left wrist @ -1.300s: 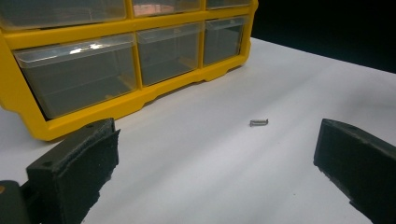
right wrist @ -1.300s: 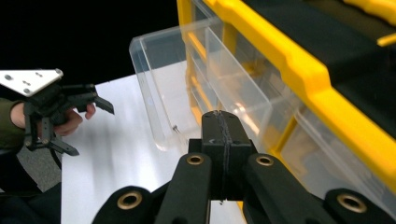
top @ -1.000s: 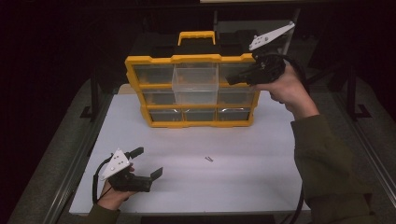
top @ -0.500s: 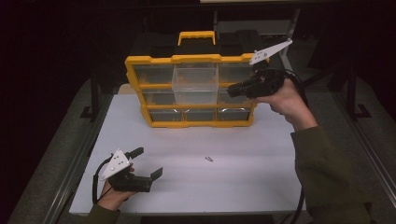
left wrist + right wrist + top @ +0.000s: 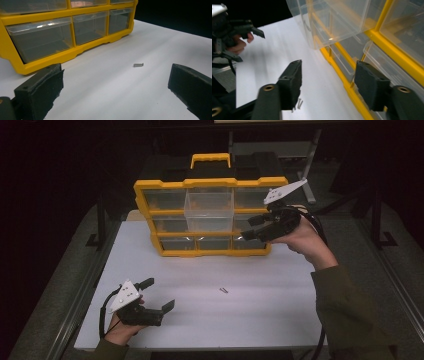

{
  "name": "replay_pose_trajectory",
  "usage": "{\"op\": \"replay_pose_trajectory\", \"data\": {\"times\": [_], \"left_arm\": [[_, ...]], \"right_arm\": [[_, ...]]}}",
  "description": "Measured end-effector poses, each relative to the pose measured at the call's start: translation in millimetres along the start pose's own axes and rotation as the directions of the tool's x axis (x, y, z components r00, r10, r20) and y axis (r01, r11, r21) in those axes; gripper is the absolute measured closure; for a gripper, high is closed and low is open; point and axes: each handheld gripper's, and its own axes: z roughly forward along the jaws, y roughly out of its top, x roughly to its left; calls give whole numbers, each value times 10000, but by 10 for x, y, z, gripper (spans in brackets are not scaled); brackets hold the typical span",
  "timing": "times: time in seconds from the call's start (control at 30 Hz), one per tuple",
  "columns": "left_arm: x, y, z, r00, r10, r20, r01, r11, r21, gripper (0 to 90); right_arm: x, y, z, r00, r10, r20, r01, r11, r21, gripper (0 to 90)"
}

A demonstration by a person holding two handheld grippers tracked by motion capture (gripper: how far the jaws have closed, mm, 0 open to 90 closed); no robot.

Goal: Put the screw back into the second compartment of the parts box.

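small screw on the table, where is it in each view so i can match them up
High view: the screw lies on the white table, near the middle, in front of the yellow organizer.
Left gripper view: the screw lies centre right, between the two black jaws, ahead of them.
Right gripper view: the screw lies low, beside the left jaw.
Shared landmark: the organizer's yellow bottom edge.

L hand-held gripper (image 5: 156, 295) jaws wide; R hand-held gripper (image 5: 248, 227) jaws just been opening, empty.

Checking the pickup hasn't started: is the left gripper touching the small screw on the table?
Apart. In the left gripper view the screw lies on bare table well ahead of the open left gripper.
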Motion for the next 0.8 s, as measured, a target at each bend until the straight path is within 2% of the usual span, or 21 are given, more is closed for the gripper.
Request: {"op": "replay_pose_trajectory", "data": {"times": [0.17,0.53,0.67,0.8], "left_arm": [[-5,0,-4,10000,-71,-37,71,9999,-84,0],[2,-3,-20,10000,36,-85,-37,9999,-110,0],[-7,2,-14,10000,8,-66,-9,9999,-167,0],[-10,-7,-14,10000,9,-42,-10,9999,-123,0]], "right_arm": [[26,-37,46,9998,-206,85,206,9998,25,282],[101,-199,207,9995,-308,121,307,9995,91,199],[111,-258,287,9996,-215,181,212,9996,160,150],[131,-323,349,9999,-99,140,97,9998,179,140]]}}
